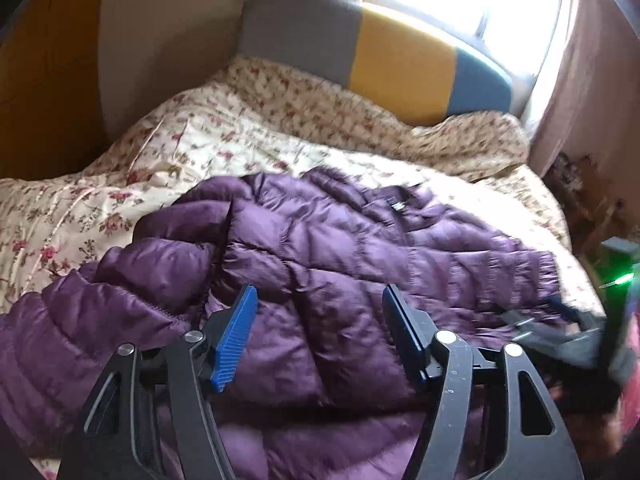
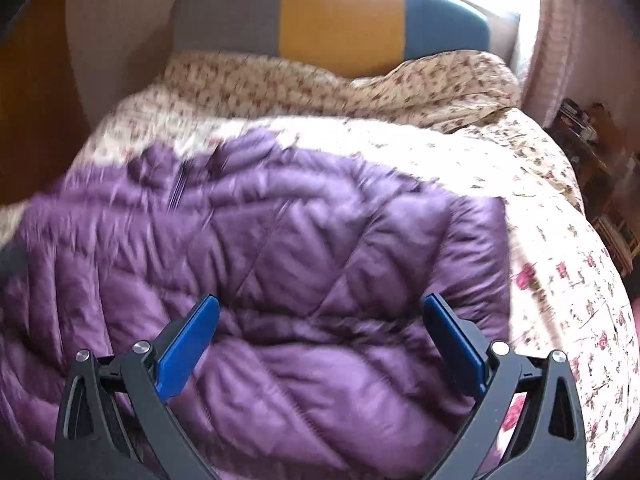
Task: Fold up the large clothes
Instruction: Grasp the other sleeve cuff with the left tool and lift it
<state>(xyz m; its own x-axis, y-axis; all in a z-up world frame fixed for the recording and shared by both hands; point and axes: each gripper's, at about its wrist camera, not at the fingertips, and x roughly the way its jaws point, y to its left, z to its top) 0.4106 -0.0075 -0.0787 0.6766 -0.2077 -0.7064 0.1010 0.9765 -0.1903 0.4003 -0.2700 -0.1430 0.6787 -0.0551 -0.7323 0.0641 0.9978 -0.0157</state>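
A bed (image 1: 100,216) is seen in both wrist views, covered by a cream quilt (image 2: 560,264) printed with small red and pink roses; its cloth is thin and rumpled, and it is bunched into a soft ridge near the headboard (image 2: 340,20). The headboard is padded and rounded at its corners, and is divided into grey, mustard and blue upright panels. A pale pink curtain (image 1: 592,92) is hung at the right, beside a window blown out to white.

On the quilt a purple puffer jacket (image 1: 360,248) is spread, on the near half of the bed. Its shell is glossy and slightly crinkled, and it is stitched into puffed diamond and band-shaped cells. In the left wrist view its long axis is laid from near left to far right, with a ribbed cuff (image 1: 548,264) at the right end and a thick folded sleeve (image 1: 80,320) at the near left. A small tag (image 1: 398,205) is seen near its far edge. In the right wrist view a dark zip line (image 2: 178,190) is shown near the far left edge, though motion blur smears the detail.

The left gripper (image 1: 318,324) is held over the jacket with its blue-padded fingers (image 1: 236,336) spread wide, and nothing is held. The right gripper (image 2: 322,336) is likewise held above the jacket, its fingers (image 2: 188,354) parted widely and empty.
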